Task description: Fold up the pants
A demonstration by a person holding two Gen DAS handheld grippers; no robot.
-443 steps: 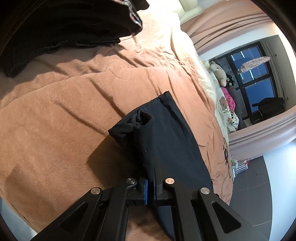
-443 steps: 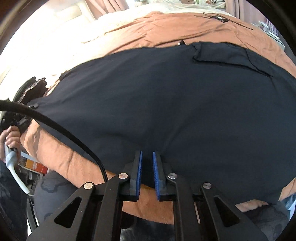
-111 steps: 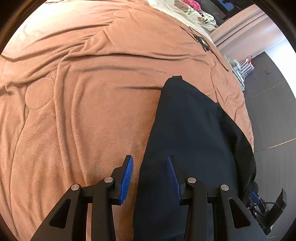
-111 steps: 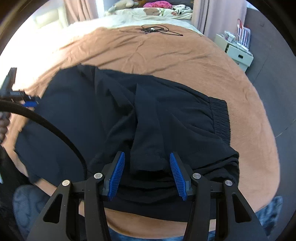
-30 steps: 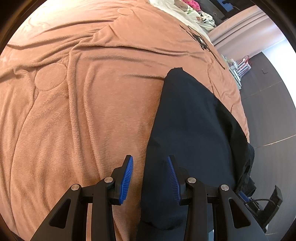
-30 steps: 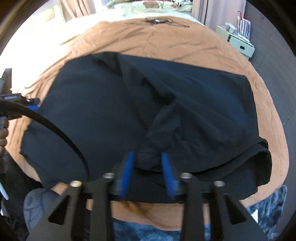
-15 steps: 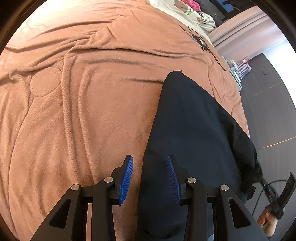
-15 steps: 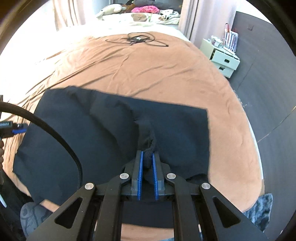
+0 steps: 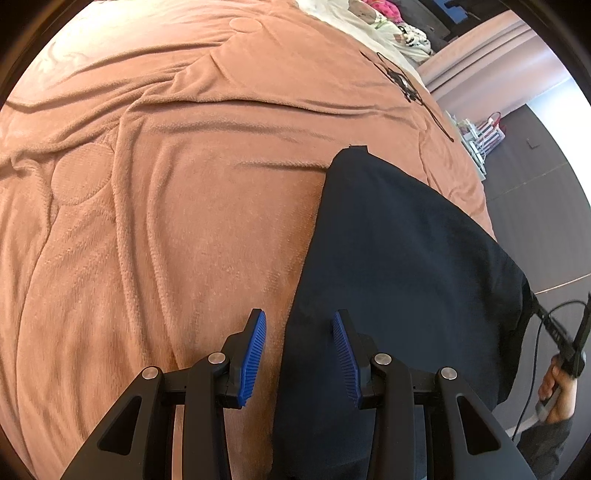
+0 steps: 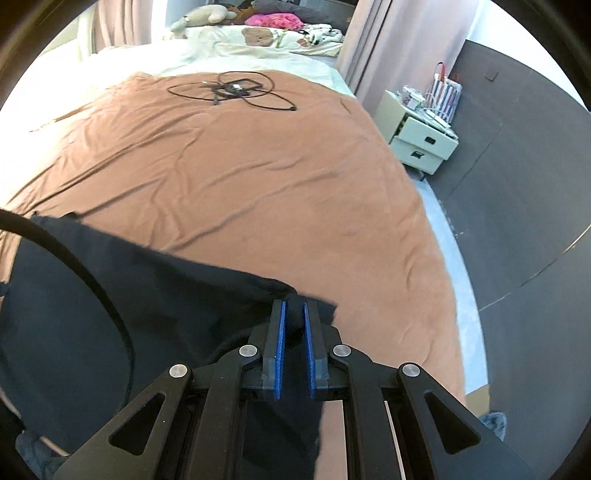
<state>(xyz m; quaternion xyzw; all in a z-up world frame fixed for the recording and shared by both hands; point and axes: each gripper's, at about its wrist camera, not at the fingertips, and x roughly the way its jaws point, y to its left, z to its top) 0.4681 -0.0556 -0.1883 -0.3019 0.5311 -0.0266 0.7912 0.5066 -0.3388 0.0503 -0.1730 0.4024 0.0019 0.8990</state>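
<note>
Right gripper [image 10: 292,325]: jaws have just been closing and now clench a bunched fold of the dark pants [image 10: 110,295], lifting that edge off the brown blanket [image 10: 258,177]. Left gripper [image 9: 299,343]: jaws parted, straddling the near left edge of the pants [image 9: 399,258] without pressing it. The pants lie on the near side of the blanket [image 9: 166,184]. A tangled cable [image 10: 236,88] rests far off.

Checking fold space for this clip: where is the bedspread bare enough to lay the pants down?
The brown bedspread is bare between the pants and the tangled black cable, and left of the pants' edge in the left wrist view. Crowded: the cable patch and the stuffed toys beyond it.
</note>
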